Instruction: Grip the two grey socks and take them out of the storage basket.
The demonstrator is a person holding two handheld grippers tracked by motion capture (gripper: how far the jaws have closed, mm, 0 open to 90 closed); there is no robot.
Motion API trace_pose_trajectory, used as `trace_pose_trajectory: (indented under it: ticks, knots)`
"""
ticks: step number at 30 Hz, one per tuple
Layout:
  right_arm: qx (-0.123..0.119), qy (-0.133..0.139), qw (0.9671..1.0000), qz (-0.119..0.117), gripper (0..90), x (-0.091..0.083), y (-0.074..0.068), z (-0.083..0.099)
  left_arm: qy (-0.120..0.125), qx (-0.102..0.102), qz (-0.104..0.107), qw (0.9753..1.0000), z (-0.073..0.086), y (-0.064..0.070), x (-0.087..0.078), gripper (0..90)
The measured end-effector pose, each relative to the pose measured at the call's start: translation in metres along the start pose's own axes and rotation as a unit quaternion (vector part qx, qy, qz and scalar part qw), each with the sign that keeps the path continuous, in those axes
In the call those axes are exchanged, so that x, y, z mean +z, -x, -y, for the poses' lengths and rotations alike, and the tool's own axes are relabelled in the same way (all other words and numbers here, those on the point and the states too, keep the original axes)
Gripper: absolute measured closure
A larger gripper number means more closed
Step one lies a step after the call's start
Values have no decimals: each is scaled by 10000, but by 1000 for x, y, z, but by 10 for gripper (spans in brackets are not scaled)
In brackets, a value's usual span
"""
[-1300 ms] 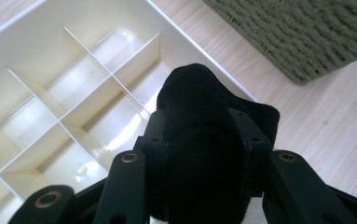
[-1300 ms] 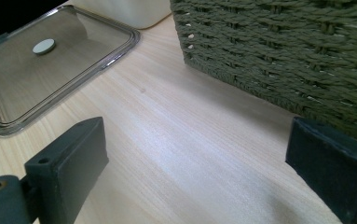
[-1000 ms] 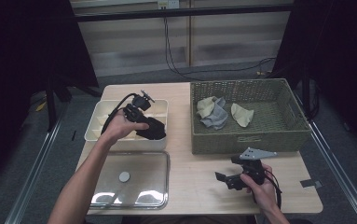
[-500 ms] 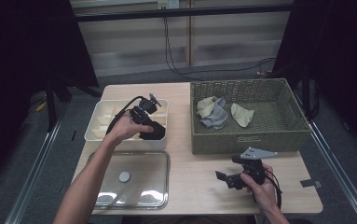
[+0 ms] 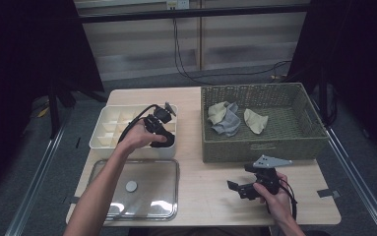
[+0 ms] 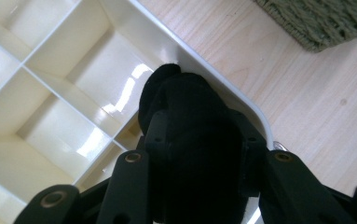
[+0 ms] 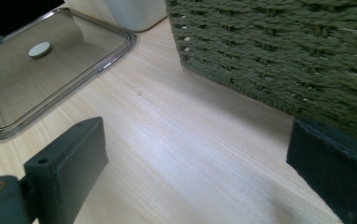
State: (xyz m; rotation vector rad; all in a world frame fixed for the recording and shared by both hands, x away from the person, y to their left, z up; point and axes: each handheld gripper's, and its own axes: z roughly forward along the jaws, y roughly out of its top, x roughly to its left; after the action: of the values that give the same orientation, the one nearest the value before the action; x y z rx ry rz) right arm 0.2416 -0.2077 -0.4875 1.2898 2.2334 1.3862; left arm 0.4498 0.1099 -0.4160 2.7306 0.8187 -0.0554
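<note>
My left gripper (image 6: pixel 190 154) is clamped on a soft, light black rolled sock (image 6: pixel 185 116) over the cream divided plastic box's (image 5: pixel 108 127) corner compartment; gripped mid-bundle, it won't slip. My right gripper (image 7: pixel 204 182) rests agape.

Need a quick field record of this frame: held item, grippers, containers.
held item: black rolled cloth, over the near-right corner compartment of the cream divided plastic box
left gripper: shut on the cloth
right gripper: open, empty, low over the wooden table
green woven basket: holds pale crumpled cloths
clear lid: flat on the table, near-left
</note>
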Motion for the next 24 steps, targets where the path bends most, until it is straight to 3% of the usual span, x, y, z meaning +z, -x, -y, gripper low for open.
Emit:
trace_pose_trajectory:
  ticks: [1,10,12,18,24]
  knots:
    - [-13,-4,10000,-7,47,0,0,0,14,-95,51,9999,0,-1,3,656]
    - [-23,-8,10000,-16,45,0,-1,0,-206,-13,28,9998,-2,-2,18,664]
    - [-18,-15,10000,-9,45,0,-1,0,-230,-117,43,9997,-2,-2,21,665]
    - [-18,-17,10000,0,45,-1,-1,1,-329,-172,107,9993,-3,-5,28,667]
    - [-37,-32,10000,-30,45,0,-2,0,-363,-127,-78,9992,-4,-1,30,660]
